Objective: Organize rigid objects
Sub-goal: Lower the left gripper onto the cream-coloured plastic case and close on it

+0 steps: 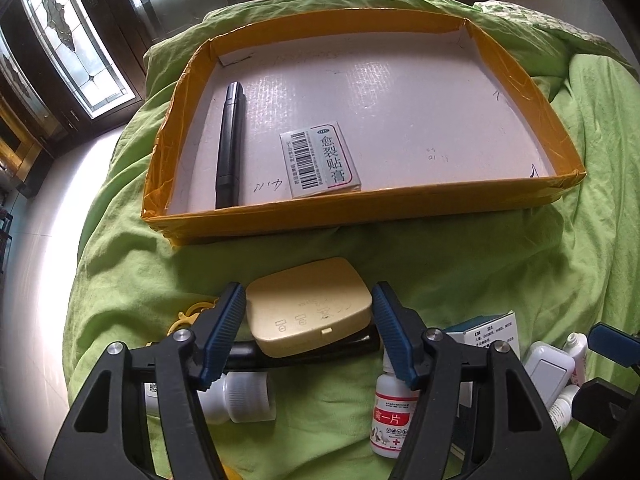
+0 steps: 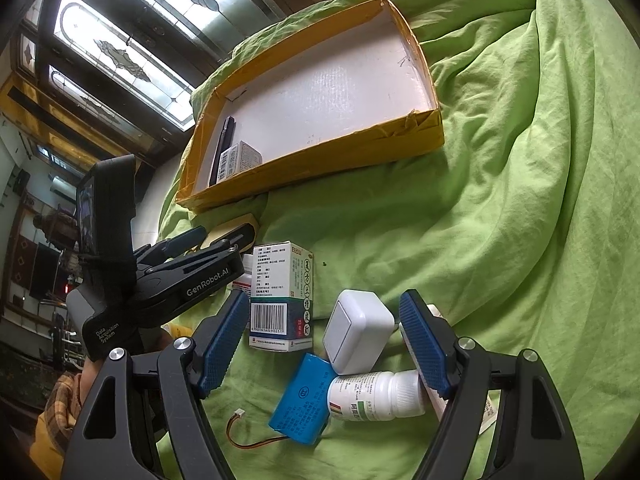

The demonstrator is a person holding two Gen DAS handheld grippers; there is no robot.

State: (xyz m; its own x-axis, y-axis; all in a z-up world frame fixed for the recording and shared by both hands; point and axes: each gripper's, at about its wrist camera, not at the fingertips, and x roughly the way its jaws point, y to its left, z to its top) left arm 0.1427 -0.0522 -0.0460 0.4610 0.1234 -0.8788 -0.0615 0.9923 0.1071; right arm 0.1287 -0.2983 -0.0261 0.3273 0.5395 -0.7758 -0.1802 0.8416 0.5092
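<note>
The left gripper point(image 1: 308, 316) pointed steeply down, and its two blue-padded jaws stood apart, one on each side of a flat case, with small gaps to the pads. The right gripper point(image 2: 324, 344) also tilted downward, its jaws wide and pressing on nothing. In the right wrist view, a checked sleeve point(image 2: 60, 408) showed behind the left gripper's black body.
</note>
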